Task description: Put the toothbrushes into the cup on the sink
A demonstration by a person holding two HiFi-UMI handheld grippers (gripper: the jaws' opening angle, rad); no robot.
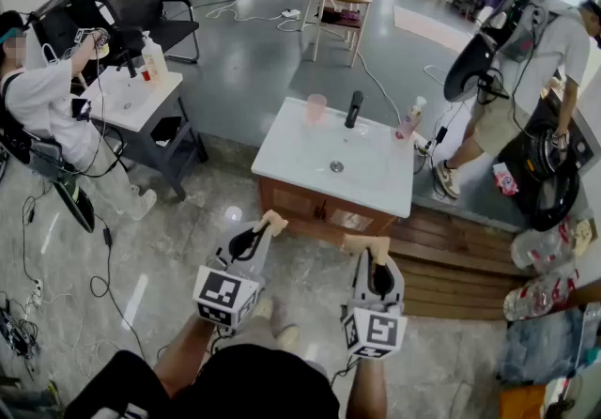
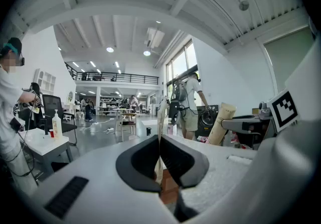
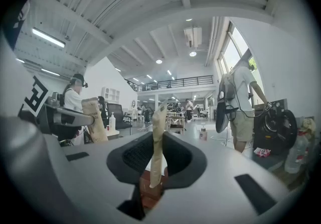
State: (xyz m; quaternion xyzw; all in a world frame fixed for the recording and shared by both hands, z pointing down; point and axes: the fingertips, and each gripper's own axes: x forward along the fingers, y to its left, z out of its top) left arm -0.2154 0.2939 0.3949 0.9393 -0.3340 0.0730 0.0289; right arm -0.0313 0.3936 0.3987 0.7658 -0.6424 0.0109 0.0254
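Head view: the left gripper [image 1: 266, 227] pinches the left toothbrush [image 1: 274, 219] and the right gripper [image 1: 368, 253] pinches the right toothbrush [image 1: 364, 243], both crosswise at the tips; tan wrappers hide the brushes; the cup [image 1: 315, 108] stands on the sink [image 1: 310, 163], well ahead of both grippers.

Left gripper view: the jaws are almost together on the left toothbrush [image 2: 161, 117], seen edge-on, long axis upright.

Right gripper view: the jaws are narrowly apart and clamp the right toothbrush [image 3: 158, 137], upright; its lower end is hidden between them.

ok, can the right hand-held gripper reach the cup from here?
Probably not: right hand-held gripper is short of the sink, cup at its far edge. Nothing blocks it.
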